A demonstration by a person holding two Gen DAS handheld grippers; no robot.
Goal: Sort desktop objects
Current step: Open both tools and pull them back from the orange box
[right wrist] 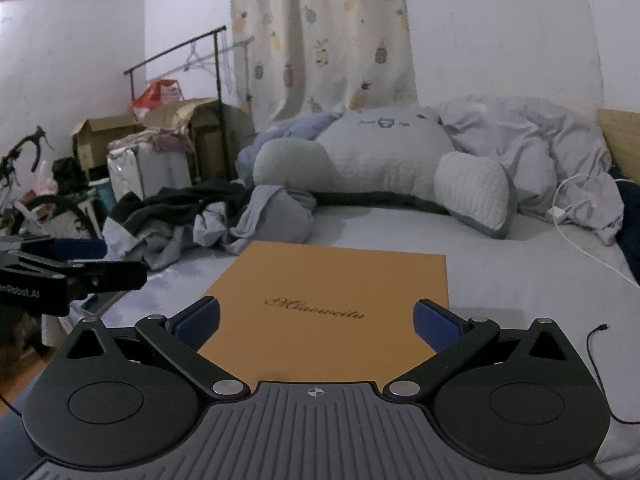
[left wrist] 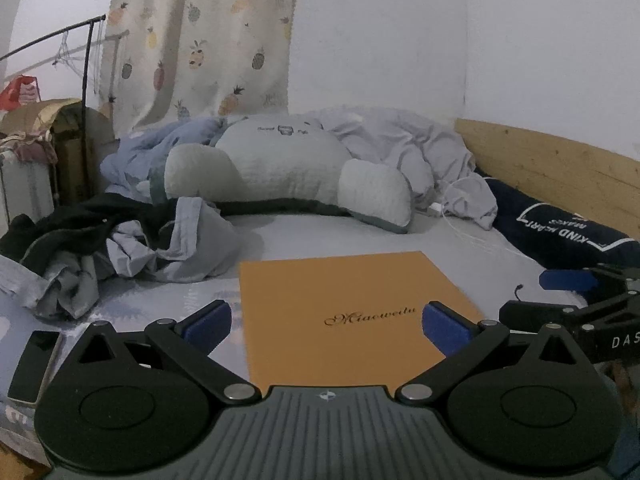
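Observation:
A flat orange box [left wrist: 344, 300] with gold script lettering lies on the grey bed sheet; it also shows in the right wrist view [right wrist: 332, 300]. My left gripper [left wrist: 326, 322] is open and empty, its blue pads [left wrist: 208, 322] spread over the near part of the box. My right gripper [right wrist: 316, 320] is open and empty, also hovering above the near edge of the box. A dark phone [left wrist: 34, 364] lies on the sheet at the lower left of the left wrist view. The right gripper shows at the right edge of the left wrist view [left wrist: 568, 296].
A large plush cushion [left wrist: 280, 168] and rumpled bedding [left wrist: 416, 156] lie at the back. A pile of clothes [left wrist: 120, 240] lies at the left. A navy pillow [left wrist: 560, 228] and a wooden headboard [left wrist: 560, 172] are at the right. A white charging cable [right wrist: 576, 216] and a thin black cable [right wrist: 596, 344] lie on the sheet.

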